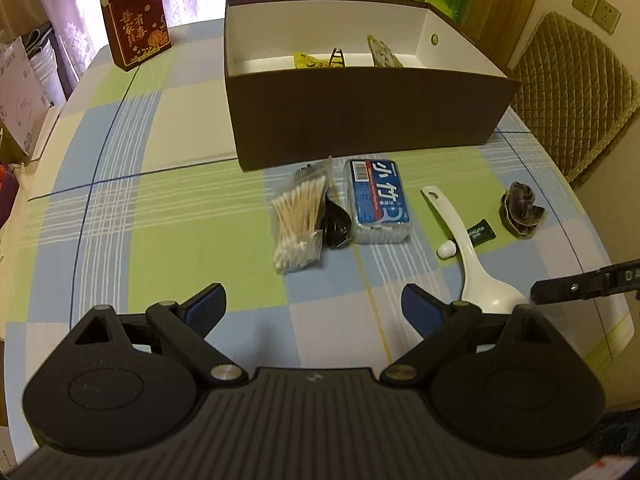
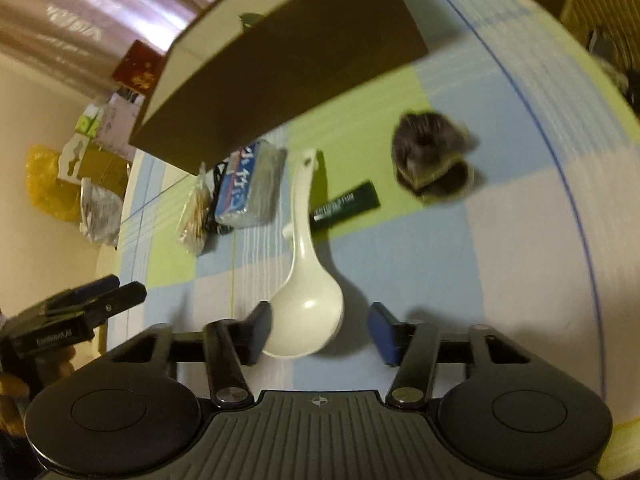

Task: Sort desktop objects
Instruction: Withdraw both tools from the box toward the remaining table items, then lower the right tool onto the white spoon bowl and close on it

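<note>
A white spoon [image 2: 308,300] lies on the checked tablecloth, its bowl between the fingers of my open right gripper [image 2: 322,334]; the left pad is close against the bowl. Beyond it lie a dark sachet [image 2: 346,202], a brown scrunchie [image 2: 432,156], a blue tissue pack [image 2: 248,188] and a bag of cotton swabs [image 2: 196,216]. My left gripper [image 1: 314,308] hovers open over the cloth, short of the swabs [image 1: 298,224], a black cable [image 1: 336,220] and the tissue pack [image 1: 378,202]. A small white earbud [image 1: 446,249] rests beside the spoon [image 1: 472,256].
A brown box [image 1: 360,120] with a white inside stands behind the items and holds a few small things. A red carton [image 1: 138,24] stands at the far left. A quilted chair [image 1: 572,92] is past the right table edge. A hand [image 2: 12,392] holds the left gripper.
</note>
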The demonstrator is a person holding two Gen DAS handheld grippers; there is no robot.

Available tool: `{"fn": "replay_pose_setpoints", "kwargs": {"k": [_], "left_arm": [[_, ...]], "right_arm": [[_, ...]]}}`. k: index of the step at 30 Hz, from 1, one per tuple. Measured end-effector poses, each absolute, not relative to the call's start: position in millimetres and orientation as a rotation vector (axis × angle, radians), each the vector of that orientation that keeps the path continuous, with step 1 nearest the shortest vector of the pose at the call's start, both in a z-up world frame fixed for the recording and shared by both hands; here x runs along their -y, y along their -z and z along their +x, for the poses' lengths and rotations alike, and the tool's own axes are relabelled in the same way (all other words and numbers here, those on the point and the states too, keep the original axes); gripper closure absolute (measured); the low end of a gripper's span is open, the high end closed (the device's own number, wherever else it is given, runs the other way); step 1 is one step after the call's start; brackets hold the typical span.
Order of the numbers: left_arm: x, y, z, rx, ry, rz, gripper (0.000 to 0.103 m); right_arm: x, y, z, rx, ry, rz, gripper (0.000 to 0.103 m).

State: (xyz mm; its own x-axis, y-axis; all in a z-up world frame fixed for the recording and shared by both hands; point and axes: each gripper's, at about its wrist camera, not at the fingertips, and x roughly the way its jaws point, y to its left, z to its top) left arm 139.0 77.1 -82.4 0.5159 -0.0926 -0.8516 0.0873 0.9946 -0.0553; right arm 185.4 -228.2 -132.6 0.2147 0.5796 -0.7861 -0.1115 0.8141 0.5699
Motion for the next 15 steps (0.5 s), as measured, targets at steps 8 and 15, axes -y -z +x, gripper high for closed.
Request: {"fn": "replay_pose_setpoints", "kwargs": {"k": [8, 15], "left_arm": [[-85, 90, 134, -1.043, 0.097, -0.021, 0.011], [-91, 95, 134, -1.052, 0.093, -0.025, 0.011]], "right_arm": [[238, 164, 189, -1.376, -0.436, 0.688, 0.07], [253, 189, 184, -1.418, -0.373, 0.908, 0.096]]}}
